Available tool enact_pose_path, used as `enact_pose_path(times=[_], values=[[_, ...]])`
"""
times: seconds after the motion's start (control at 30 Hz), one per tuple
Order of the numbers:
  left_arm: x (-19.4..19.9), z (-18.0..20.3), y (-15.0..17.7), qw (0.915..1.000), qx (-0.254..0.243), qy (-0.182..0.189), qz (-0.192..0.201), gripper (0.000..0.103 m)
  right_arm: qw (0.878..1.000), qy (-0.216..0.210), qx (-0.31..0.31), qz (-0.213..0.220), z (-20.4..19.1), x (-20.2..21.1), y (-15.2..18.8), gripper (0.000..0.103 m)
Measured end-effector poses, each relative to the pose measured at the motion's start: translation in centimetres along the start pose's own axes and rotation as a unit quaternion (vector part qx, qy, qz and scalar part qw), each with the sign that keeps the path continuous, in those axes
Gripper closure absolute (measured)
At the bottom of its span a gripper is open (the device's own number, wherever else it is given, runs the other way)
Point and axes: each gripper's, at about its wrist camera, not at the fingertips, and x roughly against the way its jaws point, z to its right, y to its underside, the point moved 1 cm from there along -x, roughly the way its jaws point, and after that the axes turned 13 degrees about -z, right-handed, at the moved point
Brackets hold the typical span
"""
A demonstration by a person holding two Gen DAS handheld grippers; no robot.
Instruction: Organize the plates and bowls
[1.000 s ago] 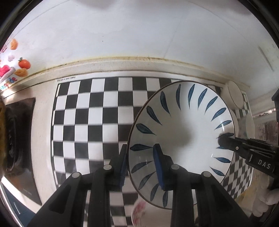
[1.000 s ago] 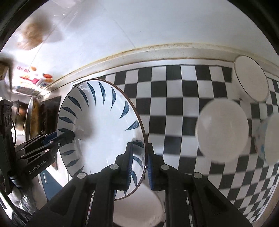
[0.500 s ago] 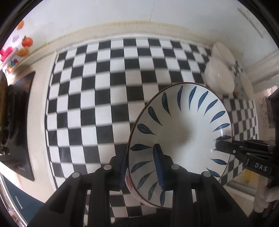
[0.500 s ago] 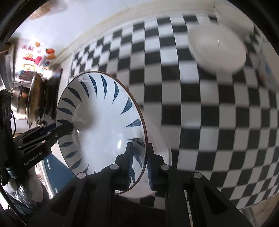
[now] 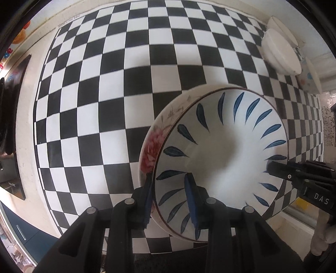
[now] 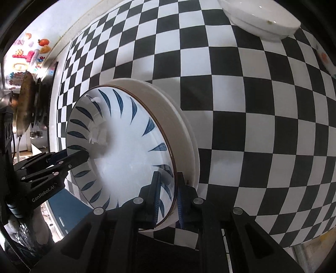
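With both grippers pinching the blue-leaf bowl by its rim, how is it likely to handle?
The blue-leaf bowl looks like glazed ceramic: probably rigid, and fragile if knocked. Its glossy surface shows reflections, so thin rim pinches by the left gripper and right gripper may slip. It sits nested in a floral bowl, so glaze may clink or scrape when moved.

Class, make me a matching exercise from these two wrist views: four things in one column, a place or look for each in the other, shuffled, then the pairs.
Column 1
1. blue-leaf bowl
2. rose-patterned bowl
3. plain white bowl
4. checkered mat

Column 2
A. black and white squares, under all the dishes
B. clamped at its rim by both the left hand-held gripper and right hand-held gripper
C. directly below the gripped bowl, showing at its edge
D. sits apart at the mat's far right

Pairs: 1-B, 2-C, 3-D, 4-A
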Motion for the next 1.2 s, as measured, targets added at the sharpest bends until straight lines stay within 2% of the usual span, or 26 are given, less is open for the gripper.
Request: enact_pose_path(times=[0.43, 0.63, 1.0, 1.2], values=[[-0.4, 0.2, -0.2, 0.9999, -0.003, 0.001, -0.014, 0.077, 1.0, 0.008, -0.007, -0.017, -0.8, -0.4, -1.2, 0.087], [-0.7, 0.1, -0.7, 0.9994, 0.004, 0.004, -0.035, 0.077, 0.999, 0.021, -0.012, -0.033, -1.3, -0.6, -1.4, 0.085], [-0.7, -2.2, -2.8, 0.9975, 0.027, 0.025, -0.061, 0.076, 0.997, 0.016, -0.028, -0.069, -1.5, -1.1, -2.3, 0.082], [-0.3, -2.7, -2.9, 0.9977, 0.026, 0.013, -0.061, 0.076, 0.997, 0.028, -0.026, -0.069, -1.9, -0.8, -2.4, 0.079]])
